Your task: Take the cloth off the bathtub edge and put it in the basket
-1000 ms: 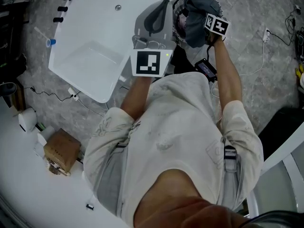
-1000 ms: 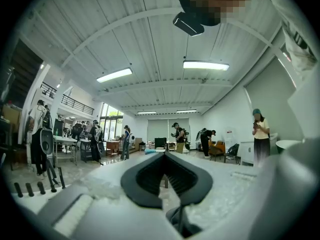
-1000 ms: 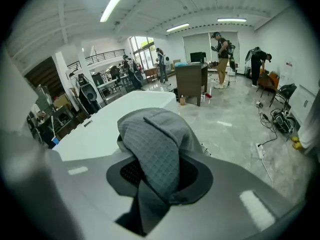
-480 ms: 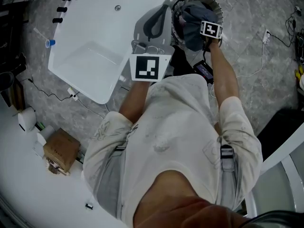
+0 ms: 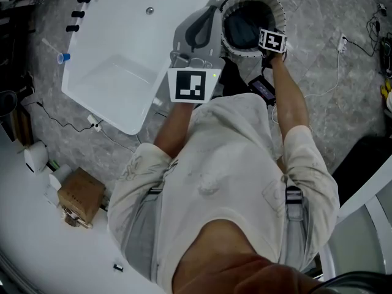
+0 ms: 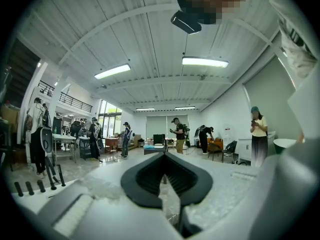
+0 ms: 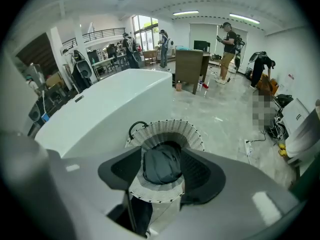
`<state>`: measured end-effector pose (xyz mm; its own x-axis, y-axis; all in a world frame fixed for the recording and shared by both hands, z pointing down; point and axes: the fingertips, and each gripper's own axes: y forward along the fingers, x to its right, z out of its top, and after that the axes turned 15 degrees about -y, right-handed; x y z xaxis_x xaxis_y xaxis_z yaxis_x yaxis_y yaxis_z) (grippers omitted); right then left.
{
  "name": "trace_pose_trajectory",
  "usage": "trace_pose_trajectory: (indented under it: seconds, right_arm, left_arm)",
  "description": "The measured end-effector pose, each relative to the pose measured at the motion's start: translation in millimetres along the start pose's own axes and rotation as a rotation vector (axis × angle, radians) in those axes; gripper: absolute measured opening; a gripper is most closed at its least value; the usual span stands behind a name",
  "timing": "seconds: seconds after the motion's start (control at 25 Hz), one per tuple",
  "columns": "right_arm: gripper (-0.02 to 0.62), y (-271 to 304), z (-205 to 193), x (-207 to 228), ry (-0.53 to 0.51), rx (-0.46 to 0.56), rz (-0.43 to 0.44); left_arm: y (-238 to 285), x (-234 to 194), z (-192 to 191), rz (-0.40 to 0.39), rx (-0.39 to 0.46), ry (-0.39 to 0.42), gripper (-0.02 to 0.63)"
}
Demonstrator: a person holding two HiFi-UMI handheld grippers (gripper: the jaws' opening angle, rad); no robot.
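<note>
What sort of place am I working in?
Likely a large open hall or studio, not a home bathroom: the bathtub stands free on a grey floor, with other people and work tables beyond.

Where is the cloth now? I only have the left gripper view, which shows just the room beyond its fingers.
Observer: The right gripper view shows the dark cloth lying inside the white basket.
Operator: Is the right gripper holding it?
Observer: No. The right gripper hangs over the cloth with its fingers apart; they have just been opening.
Operator: Any cloth on the bathtub?
Observer: The head view shows none on the part of the bathtub that it can see.
</note>
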<state>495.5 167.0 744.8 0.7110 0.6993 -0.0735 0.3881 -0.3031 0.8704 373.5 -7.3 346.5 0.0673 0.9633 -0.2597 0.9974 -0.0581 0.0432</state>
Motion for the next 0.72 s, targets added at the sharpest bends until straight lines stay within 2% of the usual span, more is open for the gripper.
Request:
trace_pose_trajectory:
  seconds: [0.36,0.56,0.72]
  right_arm:
    - [0.252,-12.4,26.3,-8.0,-0.038,0.088,0.029]
    - [0.252,-19.6,44.6,-34.8,-0.105,0.136,0.060]
    - [0.252,-21.5,61.3,-74.2,-0.167,0.171,0.113]
  left_arm:
    - [-13.4,-4.2,8.1,0.040,0.035,0.007,0.000]
    - [-37.9,-20.8,12.8,0.111,0.061,0.001,0.000]
    - [-62.7,-42.7,18.4,0.187,0.088,-0.007,0.000]
